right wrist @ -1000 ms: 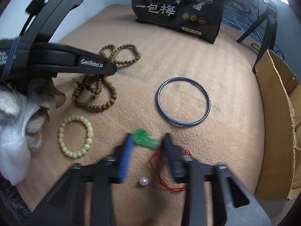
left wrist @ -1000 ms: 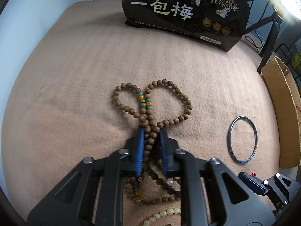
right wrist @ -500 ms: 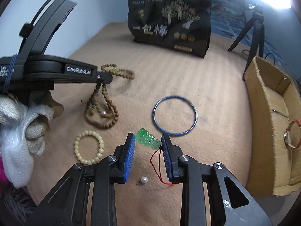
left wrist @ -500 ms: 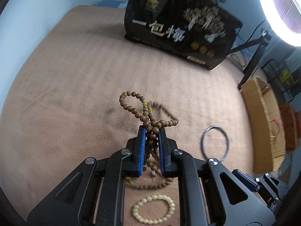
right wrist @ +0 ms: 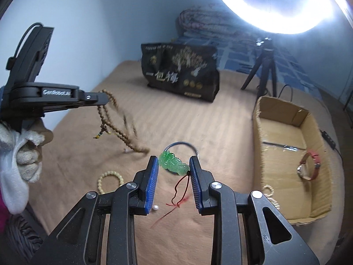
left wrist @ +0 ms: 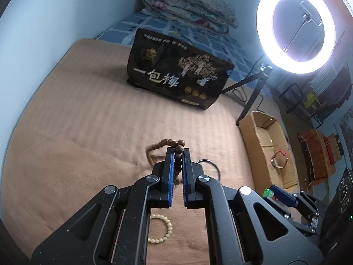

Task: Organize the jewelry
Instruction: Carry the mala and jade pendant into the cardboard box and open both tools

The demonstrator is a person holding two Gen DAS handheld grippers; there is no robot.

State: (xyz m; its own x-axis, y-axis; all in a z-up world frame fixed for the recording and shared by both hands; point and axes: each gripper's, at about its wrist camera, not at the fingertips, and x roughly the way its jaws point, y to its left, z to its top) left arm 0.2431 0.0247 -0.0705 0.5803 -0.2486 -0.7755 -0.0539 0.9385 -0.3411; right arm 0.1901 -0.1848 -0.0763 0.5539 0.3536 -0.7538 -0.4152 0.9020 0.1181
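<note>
My left gripper [left wrist: 178, 152] is shut on a long brown wooden bead necklace [left wrist: 164, 144] and holds it lifted off the tan blanket; in the right wrist view the necklace [right wrist: 117, 123] dangles from it in loops. My right gripper [right wrist: 174, 165] is shut on a green jade pendant [right wrist: 174, 163] whose red cord [right wrist: 178, 190] hangs below. A cream bead bracelet [left wrist: 162, 228] [right wrist: 108, 180], a blue bangle [right wrist: 182, 146] and a small pearl [right wrist: 156, 207] lie on the blanket.
An open cardboard box [right wrist: 284, 132] on the right holds a red-strapped watch [right wrist: 307, 165]. A black printed bag [left wrist: 178, 78] stands at the back. A ring light on a tripod [left wrist: 295, 24] stands at the back right.
Both grippers have risen and tilted up. The wooden necklace has left the blanket and swings from my left gripper. The jade pendant has lifted with my right gripper.
</note>
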